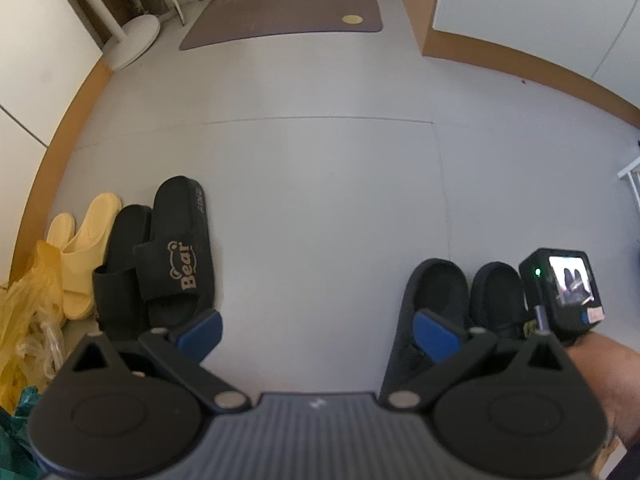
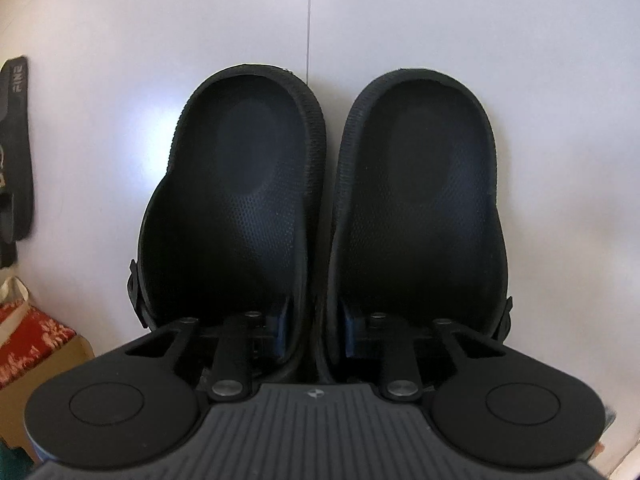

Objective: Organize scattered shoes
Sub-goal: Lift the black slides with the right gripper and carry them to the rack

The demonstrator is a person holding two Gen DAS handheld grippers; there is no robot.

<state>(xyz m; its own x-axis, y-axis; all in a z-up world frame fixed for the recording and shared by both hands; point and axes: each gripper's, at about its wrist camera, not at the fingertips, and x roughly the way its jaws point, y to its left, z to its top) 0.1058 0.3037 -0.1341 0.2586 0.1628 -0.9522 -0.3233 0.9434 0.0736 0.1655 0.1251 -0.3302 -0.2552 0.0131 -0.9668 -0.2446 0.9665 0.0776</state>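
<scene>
Two black clogs (image 2: 248,200) (image 2: 420,200) stand side by side on the pale floor, heels toward the camera. My right gripper (image 2: 315,332) has one finger inside each clog and pinches their two inner walls together, shut on the pair. In the left wrist view the same clogs (image 1: 440,292) sit at lower right, with a forearm (image 1: 600,380) behind them. My left gripper (image 1: 316,328) hangs open over bare floor with nothing between its blue pads (image 1: 434,334). A pair of black "Bear" slides (image 1: 180,256) and a pair of yellow slippers (image 1: 88,248) lie in a row at the left.
A yellow plastic bag (image 1: 28,320) lies by the left wall beside the slippers. A brown door mat (image 1: 284,12) and a white fan base (image 1: 134,40) are at the far end. A cardboard box (image 2: 36,356) stands left of the clogs.
</scene>
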